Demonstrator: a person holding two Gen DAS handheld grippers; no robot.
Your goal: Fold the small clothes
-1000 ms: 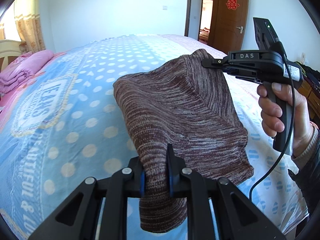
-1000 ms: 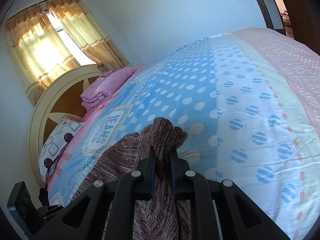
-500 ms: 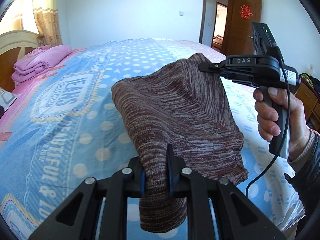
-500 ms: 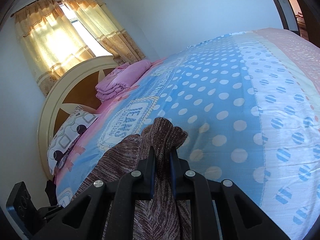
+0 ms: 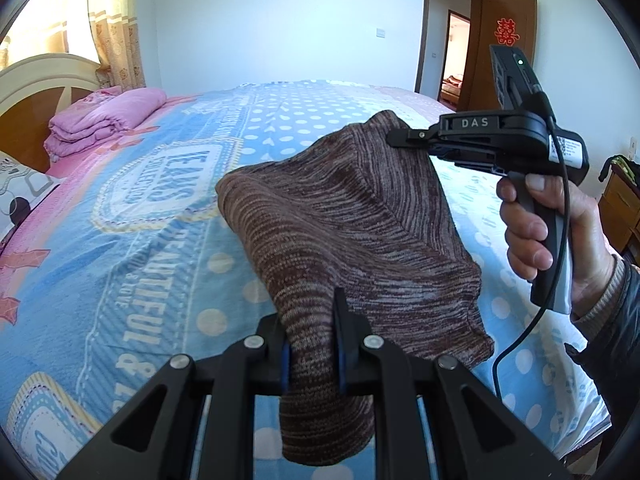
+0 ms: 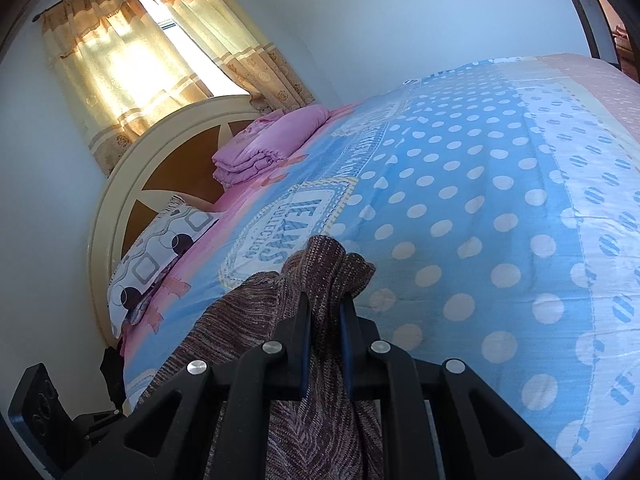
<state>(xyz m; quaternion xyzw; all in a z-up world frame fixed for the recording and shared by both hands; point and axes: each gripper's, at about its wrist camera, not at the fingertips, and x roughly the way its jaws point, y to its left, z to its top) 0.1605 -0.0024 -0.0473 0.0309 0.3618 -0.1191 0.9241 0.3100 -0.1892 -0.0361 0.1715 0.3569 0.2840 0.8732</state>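
A brown marled knit garment (image 5: 340, 232) hangs in the air above the bed, stretched between both grippers. My left gripper (image 5: 312, 344) is shut on one edge of it, and a flap droops below the fingers. My right gripper (image 5: 396, 138) is shut on the far top corner, held by a hand at the right. In the right wrist view, my right gripper (image 6: 325, 320) pinches a bunched fold of the garment (image 6: 320, 264), and the rest trails down to the left.
The bed (image 5: 132, 240) has a blue polka-dot quilt with lettering. A folded pink blanket (image 5: 104, 120) and a patterned pillow (image 6: 156, 256) lie by the headboard (image 6: 132, 184). A wooden door (image 5: 504, 52) stands open at the back right. A dresser (image 5: 618, 208) is at the right.
Both grippers have swung with the garment toward the head of the bed. The pink blanket, headboard and pillow have come further into view. Both grips are unchanged.
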